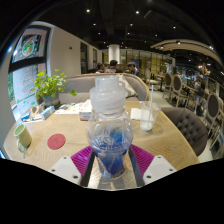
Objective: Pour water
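View along the tongs [110, 160] in a dim, restaurant-like room. A clear plastic water bottle [109, 125] with a blue label stands upright between the two fingers, its white cap uppermost and its lower body flanked by the magenta pads [82, 158], one on each side; the pads lie against the bottle's sides, so the tongs are closed on it, gripping its lower half. Whether the bottle's base touches the surface [170, 148] cannot be told, since the base is hidden between the fingers. Beyond the bottle and slightly to its right, a clear glass [147, 118] stands upright on the wooden surface, apart from the bottle. To the left of the fingers a round red coaster [56, 141] lies flat on the surface, and farther left a pale green mug [22, 137] stands near the surface's edge. Behind these, a green potted plant [47, 88] rises near a framed picture [30, 46] on the wall. A grey upholstered chair [190, 126] stands at the right side of the surface, and further chairs and tables fill the background beneath small ceiling lights.
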Tool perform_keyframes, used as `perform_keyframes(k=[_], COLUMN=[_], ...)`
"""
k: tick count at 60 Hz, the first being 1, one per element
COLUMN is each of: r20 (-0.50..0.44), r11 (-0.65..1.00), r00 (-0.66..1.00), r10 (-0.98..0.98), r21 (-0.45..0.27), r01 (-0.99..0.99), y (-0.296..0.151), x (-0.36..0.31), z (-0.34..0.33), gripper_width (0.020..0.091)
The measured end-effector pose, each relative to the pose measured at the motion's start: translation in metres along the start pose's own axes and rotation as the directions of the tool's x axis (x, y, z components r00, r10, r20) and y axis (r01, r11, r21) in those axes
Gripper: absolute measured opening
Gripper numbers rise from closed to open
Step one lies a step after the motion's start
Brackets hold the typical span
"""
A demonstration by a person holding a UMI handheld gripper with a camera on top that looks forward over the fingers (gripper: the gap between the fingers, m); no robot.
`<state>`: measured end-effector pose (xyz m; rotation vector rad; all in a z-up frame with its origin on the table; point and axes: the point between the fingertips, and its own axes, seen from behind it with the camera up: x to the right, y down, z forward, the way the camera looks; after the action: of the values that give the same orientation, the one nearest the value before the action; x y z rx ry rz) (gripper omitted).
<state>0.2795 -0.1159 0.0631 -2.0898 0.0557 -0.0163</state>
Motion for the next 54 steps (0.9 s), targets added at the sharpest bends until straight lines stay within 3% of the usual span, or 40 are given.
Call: perform_keyframes(k=[4, 19, 22, 31, 40, 47, 54], r20=[0.002, -0.035, -0.05, -0.117, -0.192, -0.292, -0.401], r11=[1.0, 0.999, 0.998, 0.997, 0.986, 0.951, 0.848], r00=[1.0, 0.999, 0.998, 0.991, 0.971, 0.917, 0.783], r10=[-0.006, -0.025, -0.036, -0.061, -0.141, -0.271, -0.476], r21=[0.016, 0.045, 0.044, 0.038, 0.059, 0.065, 0.027], r01=[0.006, 0.026, 0.038, 0.066, 0.155, 0.302, 0.53], y=[0.002, -0.002, -0.003, -0.014, -0.055, -0.103, -0.149], x=[-0.006, -0.006, -0.007, -0.006, -0.021, -0.048, -0.091], z=[0.001, 0.004, 0.005, 0.004, -0.009, -0.028, -0.047], gripper_width=[0.0528, 0.0363, 0.0277, 0.0277, 0.0282, 0.0281, 0.0281])
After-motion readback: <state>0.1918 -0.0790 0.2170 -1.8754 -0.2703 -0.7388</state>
